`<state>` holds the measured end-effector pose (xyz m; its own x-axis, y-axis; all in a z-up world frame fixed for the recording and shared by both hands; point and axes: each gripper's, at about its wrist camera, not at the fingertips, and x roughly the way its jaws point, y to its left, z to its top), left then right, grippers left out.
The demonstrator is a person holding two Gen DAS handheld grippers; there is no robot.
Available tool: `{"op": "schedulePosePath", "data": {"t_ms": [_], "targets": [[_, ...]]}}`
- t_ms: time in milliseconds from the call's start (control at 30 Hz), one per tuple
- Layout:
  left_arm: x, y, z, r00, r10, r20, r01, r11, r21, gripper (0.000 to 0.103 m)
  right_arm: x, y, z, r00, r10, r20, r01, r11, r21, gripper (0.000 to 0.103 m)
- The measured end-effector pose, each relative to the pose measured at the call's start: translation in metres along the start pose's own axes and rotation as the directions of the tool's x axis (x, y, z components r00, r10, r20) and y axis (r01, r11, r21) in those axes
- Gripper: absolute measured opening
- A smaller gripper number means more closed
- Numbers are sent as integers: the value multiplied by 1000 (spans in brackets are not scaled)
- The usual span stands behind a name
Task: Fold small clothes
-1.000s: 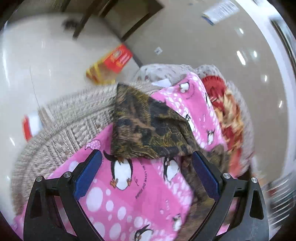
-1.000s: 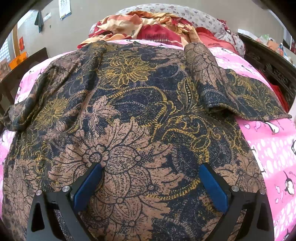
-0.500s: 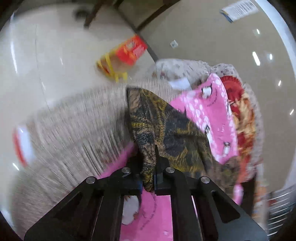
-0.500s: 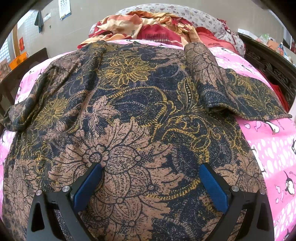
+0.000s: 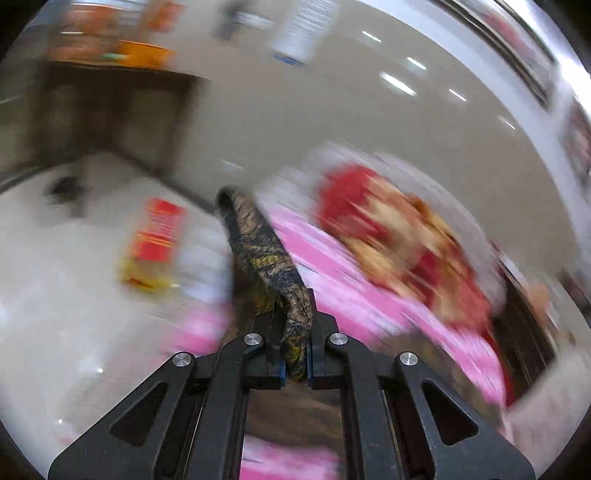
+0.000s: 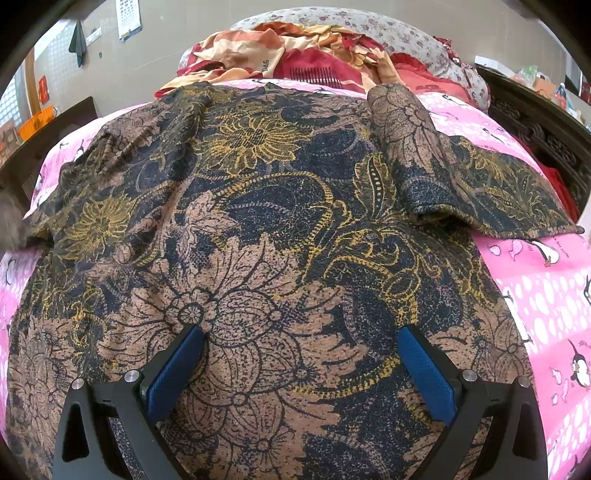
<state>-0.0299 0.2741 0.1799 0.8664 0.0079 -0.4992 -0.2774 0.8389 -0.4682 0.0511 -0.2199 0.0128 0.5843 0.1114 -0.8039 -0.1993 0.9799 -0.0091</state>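
Note:
A brown, navy and gold floral-print garment (image 6: 280, 236) lies spread on a pink penguin-print bedsheet (image 6: 546, 295). Its right sleeve (image 6: 417, 162) is folded in over the body. My right gripper (image 6: 301, 350) is open, low over the garment's lower middle, fingers apart on either side of a flower print. My left gripper (image 5: 295, 317) is shut on the garment's left sleeve (image 5: 269, 266) and holds it lifted off the sheet; that view is heavily blurred.
A heap of red and cream bedding (image 6: 295, 55) and a floral pillow (image 6: 388, 29) lie at the bed's head. A dark carved bed frame (image 6: 535, 122) runs along the right. A red and yellow box (image 5: 155, 243) lies on the pale floor to the left.
My left gripper has closed on the left sleeve and lifted it, swinging fast. The sleeve's outer end has moved off the sheet at the left. My right gripper has not moved.

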Motion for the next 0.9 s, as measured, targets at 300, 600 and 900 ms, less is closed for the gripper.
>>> {"op": "schedulePosePath", "data": {"t_ms": [300, 600, 900], "targets": [[165, -247, -159, 847, -366, -385, 458, 871, 181, 5, 0, -6, -1, 999, 41, 1, -41, 999, 25, 103], [210, -295, -228, 652, -322, -687, 585, 790, 184, 24, 0, -2, -3, 999, 51, 0, -51, 999, 20, 103], [133, -215, -201, 825, -207, -525, 431, 831, 351, 39, -13, -5, 6, 995, 94, 17, -95, 993, 64, 99]]}}
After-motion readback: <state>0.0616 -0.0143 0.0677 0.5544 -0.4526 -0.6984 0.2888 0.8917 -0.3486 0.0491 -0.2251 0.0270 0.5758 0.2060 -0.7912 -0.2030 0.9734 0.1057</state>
